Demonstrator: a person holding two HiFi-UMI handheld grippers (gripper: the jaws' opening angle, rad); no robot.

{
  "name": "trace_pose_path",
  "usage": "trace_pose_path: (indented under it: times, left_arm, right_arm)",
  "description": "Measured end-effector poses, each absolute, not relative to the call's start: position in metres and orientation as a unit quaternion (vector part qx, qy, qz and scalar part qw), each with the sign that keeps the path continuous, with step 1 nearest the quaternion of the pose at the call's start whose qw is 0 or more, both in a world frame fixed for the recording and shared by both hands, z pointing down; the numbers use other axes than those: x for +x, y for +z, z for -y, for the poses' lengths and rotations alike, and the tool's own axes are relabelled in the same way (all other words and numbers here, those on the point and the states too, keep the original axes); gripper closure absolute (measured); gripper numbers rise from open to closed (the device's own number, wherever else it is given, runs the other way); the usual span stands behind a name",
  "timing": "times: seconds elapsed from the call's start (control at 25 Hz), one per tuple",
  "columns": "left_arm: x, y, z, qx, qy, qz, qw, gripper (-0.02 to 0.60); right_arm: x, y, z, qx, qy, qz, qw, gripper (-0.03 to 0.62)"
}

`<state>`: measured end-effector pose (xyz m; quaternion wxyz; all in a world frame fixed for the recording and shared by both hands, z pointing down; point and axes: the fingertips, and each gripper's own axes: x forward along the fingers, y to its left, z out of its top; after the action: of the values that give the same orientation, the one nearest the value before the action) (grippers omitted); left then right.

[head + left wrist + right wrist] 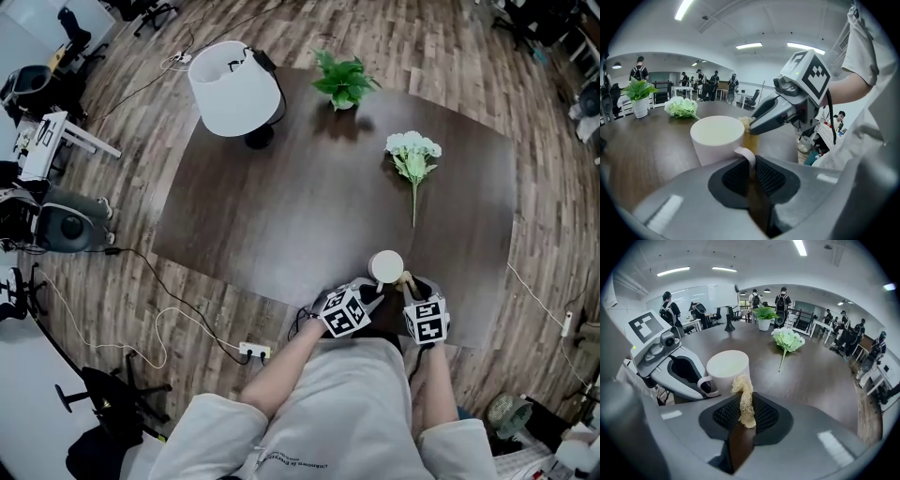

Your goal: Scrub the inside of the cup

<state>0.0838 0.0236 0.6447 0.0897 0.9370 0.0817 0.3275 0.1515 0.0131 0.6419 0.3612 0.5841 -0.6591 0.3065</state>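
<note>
The white cup stands upright on the dark table, close to the near edge and a bit to the right. You can see into its open top.

The left gripper is closed on the cup's handle - the 2 jaws squeeze the little loop from both sides.

The right gripper is closed too. It pinches a tan, scratchy scrubber between its 2 jaws. The scrubber sticks up past the jaw tips and sits just beside the cup's rim, on the outside. I cannot tell if it touches the cup.

The 2 grippers are near each other at the near edge, with the cup just past their tips.

Farther away, a white lamp stands by the far left corner, a green plant in a small pot stands at the far edge, and white flowers lie toward the right side - well apart from the cup.
</note>
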Motion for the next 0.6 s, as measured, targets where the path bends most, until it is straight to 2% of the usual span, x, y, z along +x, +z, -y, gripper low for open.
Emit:
trace_pose_path:
  times: [0.6]
  left_arm:
    - [0.081, 0.645, -0.039, 0.926, 0.343, -0.143, 0.065, 0.540]
  right_arm:
    - [0.167, 0.631, 0.036, 0.536, 0.337, 0.700, 0.330, 0.507]
